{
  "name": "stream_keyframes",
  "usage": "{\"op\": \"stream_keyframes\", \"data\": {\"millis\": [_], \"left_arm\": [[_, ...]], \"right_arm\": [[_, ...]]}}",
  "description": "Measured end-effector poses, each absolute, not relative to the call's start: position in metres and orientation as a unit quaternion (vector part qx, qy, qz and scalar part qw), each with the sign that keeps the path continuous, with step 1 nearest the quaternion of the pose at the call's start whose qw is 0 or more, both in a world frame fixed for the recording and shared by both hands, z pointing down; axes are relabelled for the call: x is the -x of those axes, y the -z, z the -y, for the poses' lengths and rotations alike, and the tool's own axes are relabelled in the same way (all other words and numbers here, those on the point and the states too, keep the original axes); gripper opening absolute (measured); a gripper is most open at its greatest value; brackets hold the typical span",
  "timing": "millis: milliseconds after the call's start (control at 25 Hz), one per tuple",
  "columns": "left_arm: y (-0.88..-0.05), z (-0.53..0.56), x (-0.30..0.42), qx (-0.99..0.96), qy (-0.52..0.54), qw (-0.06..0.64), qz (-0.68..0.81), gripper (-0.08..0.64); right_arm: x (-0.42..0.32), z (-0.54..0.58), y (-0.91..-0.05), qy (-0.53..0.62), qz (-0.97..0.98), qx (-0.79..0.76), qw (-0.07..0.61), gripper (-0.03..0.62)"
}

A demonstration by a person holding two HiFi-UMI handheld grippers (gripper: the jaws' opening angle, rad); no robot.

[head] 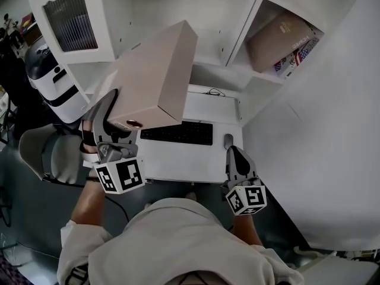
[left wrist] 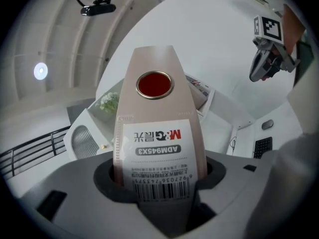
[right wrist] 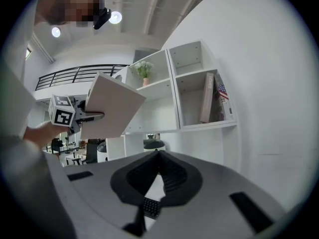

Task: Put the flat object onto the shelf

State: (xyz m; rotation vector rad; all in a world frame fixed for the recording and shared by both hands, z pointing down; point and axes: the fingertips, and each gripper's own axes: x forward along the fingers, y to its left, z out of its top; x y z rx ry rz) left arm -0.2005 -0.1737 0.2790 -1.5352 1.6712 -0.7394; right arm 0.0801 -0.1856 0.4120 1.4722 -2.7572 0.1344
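Task status: not finished. The flat object, a beige box file, was off the desk and in the air. The left gripper held it by its labelled spine end, and the rest of the file ran up and away from the jaws toward the white shelf. No view showed it touching a shelf board. Judged remaining: carry it on to an open compartment, slide it in, let go.

A compartment ahead and to the right of that gripper already held a similar box, leaning against printed items.

Left gripper: jaws roughly halfway apart and clamped on the file. One pad pressed each side of the narrow end, with the barcode label showing between them. Grip looked firm, though a lot of the file overhung beyond the pads.

Right gripper: jaw tips met and nothing was between them. It hung low over the desk near the keyboard, well apart from the file.
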Motion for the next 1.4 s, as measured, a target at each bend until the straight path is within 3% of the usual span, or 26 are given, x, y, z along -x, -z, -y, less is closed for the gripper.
{"op": "stream_keyframes", "data": {"millis": [600, 1400], "left_arm": [[-0.265, 0.235, 0.162, 0.510, 0.422, 0.481, -0.574, 0.278], [-0.300, 0.329, 0.147, 0.505, 0.507, 0.480, -0.508, 0.276]], "right_arm": [[-0.109, 0.219, -0.425, -0.063, 0.877, -0.476, -0.007, 0.003], [-0.164, 0.243, -0.439, -0.082, 0.849, -0.523, -0.012, 0.003]]}}
